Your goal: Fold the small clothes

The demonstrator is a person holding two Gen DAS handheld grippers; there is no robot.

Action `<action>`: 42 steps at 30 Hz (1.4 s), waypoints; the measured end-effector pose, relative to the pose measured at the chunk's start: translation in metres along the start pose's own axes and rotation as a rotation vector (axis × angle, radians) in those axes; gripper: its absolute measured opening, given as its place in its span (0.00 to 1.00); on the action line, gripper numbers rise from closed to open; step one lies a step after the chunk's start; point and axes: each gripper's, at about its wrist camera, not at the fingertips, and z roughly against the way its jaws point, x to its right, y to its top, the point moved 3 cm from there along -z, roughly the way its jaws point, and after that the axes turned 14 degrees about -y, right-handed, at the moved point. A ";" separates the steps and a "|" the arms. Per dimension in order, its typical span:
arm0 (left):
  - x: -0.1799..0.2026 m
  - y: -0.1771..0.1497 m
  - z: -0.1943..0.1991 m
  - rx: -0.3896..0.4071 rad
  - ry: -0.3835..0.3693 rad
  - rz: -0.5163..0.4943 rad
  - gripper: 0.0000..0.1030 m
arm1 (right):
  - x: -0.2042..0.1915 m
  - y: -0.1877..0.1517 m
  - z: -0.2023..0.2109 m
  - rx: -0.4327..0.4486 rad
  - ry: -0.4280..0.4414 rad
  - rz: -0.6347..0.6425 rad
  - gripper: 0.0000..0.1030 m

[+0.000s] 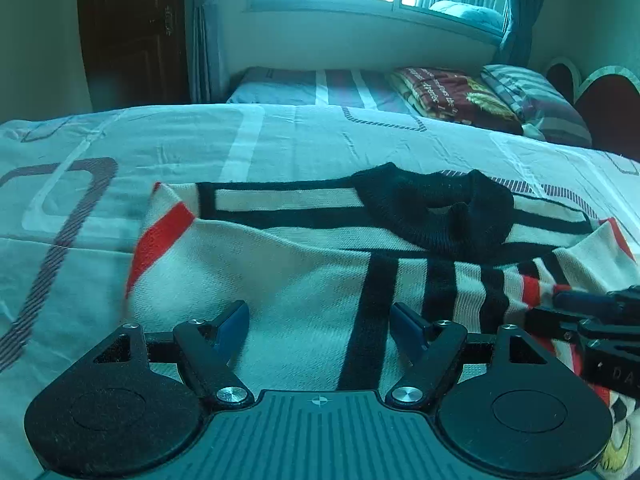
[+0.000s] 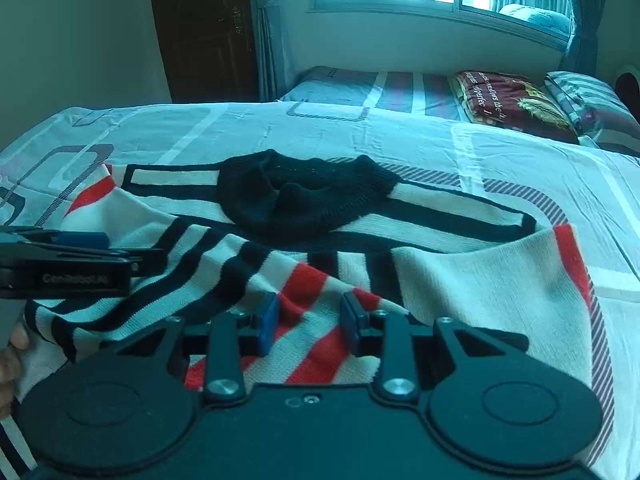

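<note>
A cream knit sweater (image 1: 304,280) with black and red stripes and a black collar (image 1: 436,208) lies on the bed, collar at the far side. My left gripper (image 1: 320,320) hovers open over the sweater's body, nothing between its blue pads. My right gripper (image 2: 308,316) sits low on the red-striped sleeve (image 2: 312,284), which lies folded across the sweater (image 2: 480,280). Its jaws stand narrow, and a raised fold of the sleeve fills the gap between them. The right gripper (image 1: 592,308) also shows at the right edge of the left wrist view, and the left gripper (image 2: 80,240) shows at the left edge of the right wrist view.
The bed sheet (image 1: 200,140) is pale with grey rounded-rectangle patterns. Behind stands a second bed (image 2: 360,88) with a folded dark red blanket (image 2: 508,96) and a striped pillow (image 2: 584,96). A window, curtains and a dark door (image 2: 200,28) line the far wall. A hand (image 2: 12,348) shows at the left.
</note>
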 end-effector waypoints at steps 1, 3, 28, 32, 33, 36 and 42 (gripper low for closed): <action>0.000 -0.002 0.005 0.001 0.014 -0.002 0.75 | 0.001 -0.001 0.004 -0.001 -0.007 0.001 0.32; 0.002 -0.006 0.018 0.018 0.043 -0.013 0.75 | 0.003 -0.003 0.016 0.014 0.017 -0.024 0.36; 0.028 -0.048 0.072 0.012 0.041 -0.041 0.75 | -0.012 -0.041 0.071 -0.006 0.097 -0.028 0.37; 0.035 -0.051 0.088 0.001 0.016 -0.023 0.76 | -0.016 -0.047 0.087 -0.004 0.122 -0.026 0.38; 0.038 -0.053 0.092 0.000 0.013 -0.022 0.76 | -0.016 -0.049 0.092 -0.003 0.126 -0.023 0.38; 0.046 -0.061 0.105 -0.001 -0.004 -0.014 0.76 | -0.018 -0.056 0.105 -0.005 0.149 -0.022 0.39; 0.060 -0.092 0.121 -0.037 0.001 -0.028 0.76 | -0.024 -0.084 0.127 -0.021 0.188 0.013 0.42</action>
